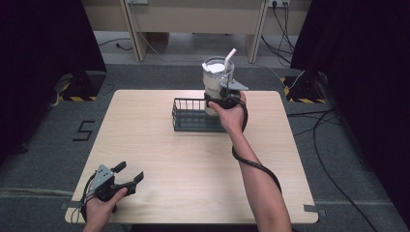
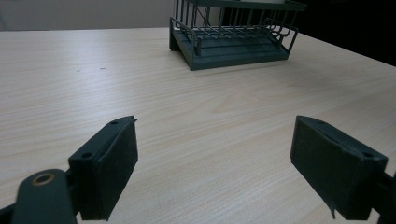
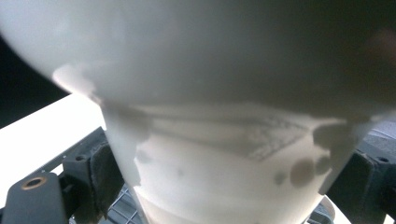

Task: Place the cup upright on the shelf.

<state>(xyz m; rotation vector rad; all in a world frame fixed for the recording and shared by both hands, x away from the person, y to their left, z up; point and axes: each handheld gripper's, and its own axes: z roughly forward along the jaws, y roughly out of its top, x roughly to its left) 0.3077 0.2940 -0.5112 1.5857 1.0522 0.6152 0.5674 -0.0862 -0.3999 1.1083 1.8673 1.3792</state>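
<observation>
Clear plastic cup (image 1: 217, 77) with a white straw (image 1: 230, 54) and something milky inside, so it looked light, squashy and top-heavy, prone to slosh or slip if squeezed hard. It sat at the 12 o'clock end of the table (image 1: 193, 164), over the far right corner of the dark wire basket (image 1: 191, 116). The right tool (image 1: 218, 99) had its jaws closed around the cup's lower, narrower part, probably the best place. The left tool (image 1: 126, 174) was spread wide at 7 o'clock, holding nothing.

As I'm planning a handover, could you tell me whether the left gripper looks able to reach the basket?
Probably yes: bare table lies between the open left gripper and the basket.
</observation>
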